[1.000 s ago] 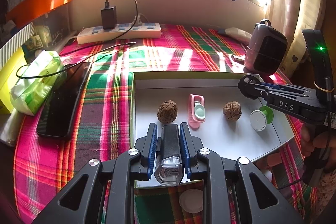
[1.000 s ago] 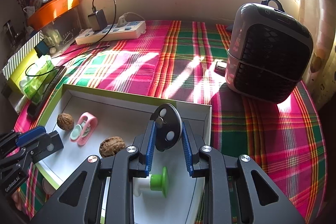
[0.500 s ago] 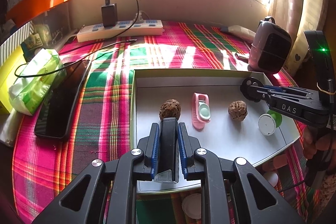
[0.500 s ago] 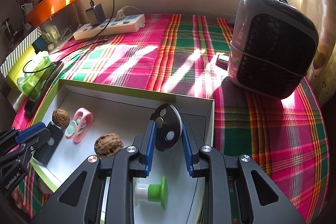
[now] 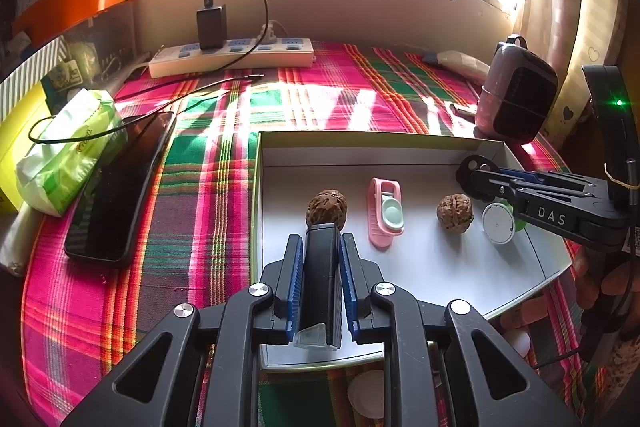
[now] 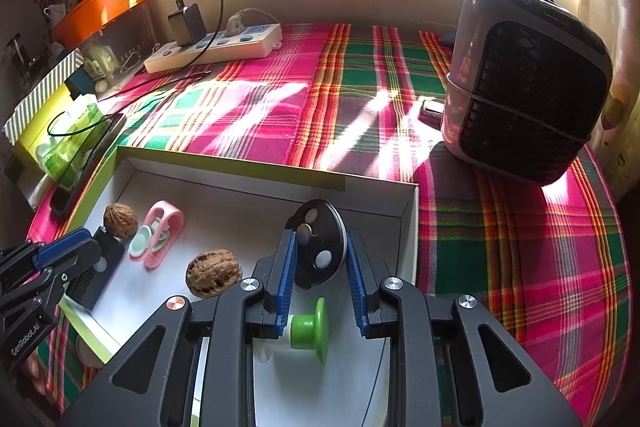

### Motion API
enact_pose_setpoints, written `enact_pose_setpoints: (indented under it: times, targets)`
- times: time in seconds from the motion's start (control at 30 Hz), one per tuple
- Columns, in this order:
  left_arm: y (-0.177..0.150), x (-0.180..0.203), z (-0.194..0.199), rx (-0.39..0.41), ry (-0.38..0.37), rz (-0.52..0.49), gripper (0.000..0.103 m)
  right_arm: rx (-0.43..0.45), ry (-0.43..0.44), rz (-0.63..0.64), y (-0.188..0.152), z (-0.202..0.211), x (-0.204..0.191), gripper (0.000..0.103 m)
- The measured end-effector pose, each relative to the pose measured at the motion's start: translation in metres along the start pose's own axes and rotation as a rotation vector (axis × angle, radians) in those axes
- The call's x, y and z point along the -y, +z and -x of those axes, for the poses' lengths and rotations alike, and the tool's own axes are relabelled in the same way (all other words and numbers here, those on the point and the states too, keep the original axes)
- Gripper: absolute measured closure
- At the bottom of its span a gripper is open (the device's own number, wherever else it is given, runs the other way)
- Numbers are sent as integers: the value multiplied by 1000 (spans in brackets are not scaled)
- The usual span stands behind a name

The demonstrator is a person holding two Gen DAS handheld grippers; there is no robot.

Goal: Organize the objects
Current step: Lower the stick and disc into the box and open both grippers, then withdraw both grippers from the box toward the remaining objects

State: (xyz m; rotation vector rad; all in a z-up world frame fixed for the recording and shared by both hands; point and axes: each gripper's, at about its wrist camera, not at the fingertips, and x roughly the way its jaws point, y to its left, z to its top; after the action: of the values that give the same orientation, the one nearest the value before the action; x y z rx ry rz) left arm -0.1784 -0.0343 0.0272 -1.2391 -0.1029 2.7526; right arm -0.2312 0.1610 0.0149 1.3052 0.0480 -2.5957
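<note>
A shallow white tray (image 5: pixel 416 147) with green rim lies on the plaid cloth; it also shows in the right wrist view (image 6: pixel 248 183). In it lie two walnuts (image 5: pixel 327 205) (image 5: pixel 455 213), a pink clip-like case (image 5: pixel 385 217) and a green-and-white spool (image 5: pixel 498 223). My left gripper (image 5: pixel 320 251) is shut on a black bar-shaped device (image 5: pixel 321 279), held low over the tray's near left part, its tip just before the left walnut. My right gripper (image 6: pixel 318 251) is shut on a black round disc (image 6: pixel 318 247) above the tray's right end, over the spool (image 6: pixel 310 331).
A black phone (image 5: pixel 120 187) and a green tissue pack (image 5: pixel 68 155) lie left of the tray. A power strip (image 5: pixel 232 57) with charger lies at the back. A small heater (image 6: pixel 528 83) stands right of the tray. A white round lid (image 5: pixel 366 393) lies in front of the tray.
My left gripper moved forward and lowered the black device into the tray, up to the left walnut. My right gripper holds the disc almost still, its jaws looking slightly wider.
</note>
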Motion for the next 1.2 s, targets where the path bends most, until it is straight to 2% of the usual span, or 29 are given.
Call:
enact_pose_setpoints:
  times: [0.1,0.27,0.5,0.57,1.2]
  targets:
    - [0,0,0,-2,3,3,83,0,3,-5,0,0,0,76]
    - [-2,1,-1,-7,5,3,78,9,-2,10,-2,4,-2,65]
    - [-4,4,3,-9,15,4,76,11,5,5,-3,6,-3,62]
    - [-5,5,4,-4,23,-5,75,15,9,2,-5,8,-3,58]
    - [-15,7,39,48,52,-7,73,102,21,0,-23,49,-17,57]
